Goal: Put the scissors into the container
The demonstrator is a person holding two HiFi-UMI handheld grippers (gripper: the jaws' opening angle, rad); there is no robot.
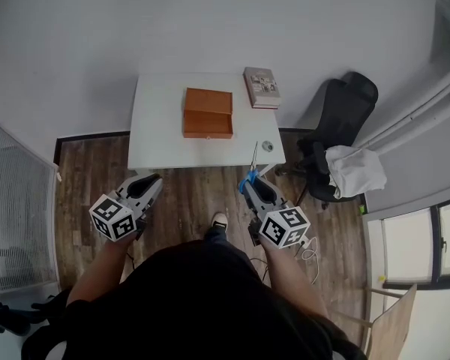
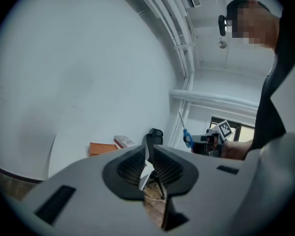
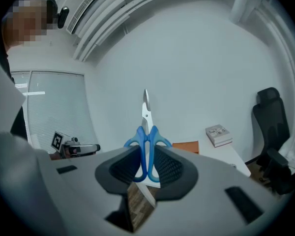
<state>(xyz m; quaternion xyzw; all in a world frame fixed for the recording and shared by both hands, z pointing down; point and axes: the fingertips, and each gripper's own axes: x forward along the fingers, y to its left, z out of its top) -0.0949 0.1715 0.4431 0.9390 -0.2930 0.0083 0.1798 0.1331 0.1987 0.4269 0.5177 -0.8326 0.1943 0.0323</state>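
step: carry phase; scissors (image 3: 147, 144) in hand, not yet at the container (image 1: 208, 113).
right gripper (image 1: 252, 185): closed on the blue handle loops, pads pressing from both sides; blades together, pointing up and ahead past the jaws toward the table (image 1: 156, 137).
left gripper (image 1: 151, 181): pads all but touching, only a thin slit between them, nothing held; low over the wood floor (image 1: 187, 193), short of the table's near edge.
scissors: in the air at the table's near right corner, tip showing over that edge in the head view; well apart from the container.
container: orange, near the middle of the table, long side toward the person; top looks open, though hard to be sure from here.
other things: book (image 1: 262, 87) at the far right corner, small round thing (image 1: 267, 146) near the front right corner, black chair (image 1: 346, 115) with a white cloth (image 1: 354, 170) beside the table.
next move, as a judgement: reach forward and left to bring the tip above the container, tilt the blades down or flat along its long side, lower in, then part the pads.
care needed: long blades may catch the rim; held at the loops only, so likely to swing or tip on release; no call for the left gripper unless the container slides.
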